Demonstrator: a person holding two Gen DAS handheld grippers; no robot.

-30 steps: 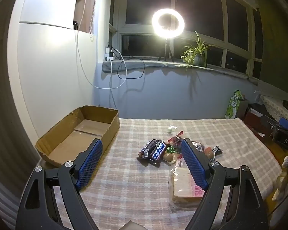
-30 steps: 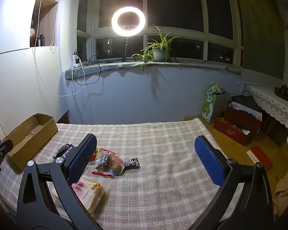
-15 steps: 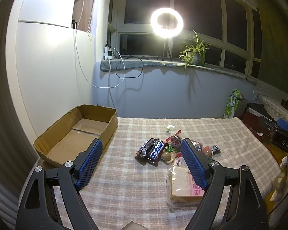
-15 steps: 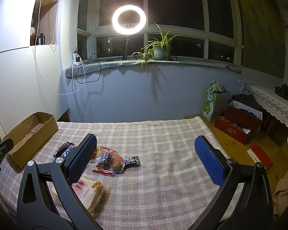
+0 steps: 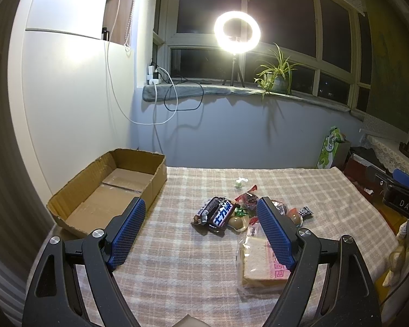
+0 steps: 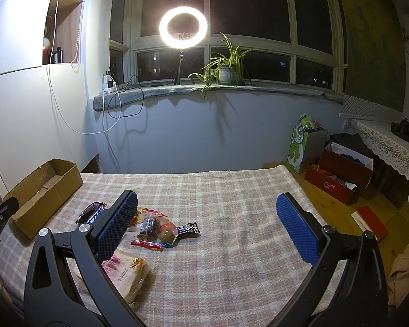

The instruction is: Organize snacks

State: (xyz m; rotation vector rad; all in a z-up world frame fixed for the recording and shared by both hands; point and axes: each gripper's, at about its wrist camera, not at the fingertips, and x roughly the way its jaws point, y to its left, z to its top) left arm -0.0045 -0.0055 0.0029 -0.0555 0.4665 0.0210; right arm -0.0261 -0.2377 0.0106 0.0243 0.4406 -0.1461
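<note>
Both tools hang above the checked cloth point(image 5: 177, 259), jaws spread wide, nothing between them. Nothing is picked yet; judged from the pile, the sorting has barely begun.

Left gripper point(image 5: 201, 234): fills the bottom of its frame, fingers level, pointing up-frame over the near cloth toward the pile. Right gripper point(image 6: 207, 226): likewise low in its frame, released, aimed at bare cloth right of the pile, its left pad overlapping the snacks.

Near, lower right of the left view: the bagged bread slice point(image 5: 259, 264), flat, partly behind the right pad; in the right view it sits lower left point(image 6: 128, 275). Soft and crinkly by the look; a light pinch on the wrapper edge should do better than a squeeze on the crumb.

Just beyond, frame centre: the snack pile, all touching or overlapping. Dark chocolate bars point(image 5: 218, 214) on its left side, round brown sweets point(image 5: 237, 221) in the middle, red-wrapped pieces behind, a small black packet point(image 5: 305, 212) at the right edge. One small pale-green sweet point(image 5: 240, 182) lies apart, farther up.

Suggested approach: take the outermost item first, probably the chocolate bars, close across the narrow width, lift straight so neighbours do not drag.

Left of centre, farther: the cardboard box point(image 5: 76, 193), open-topped, apparently empty, the likely destination. Approach over its low near wall.

Far: ring light point(image 5: 237, 33) and potted plant point(image 5: 278, 77) on the sill.
</note>
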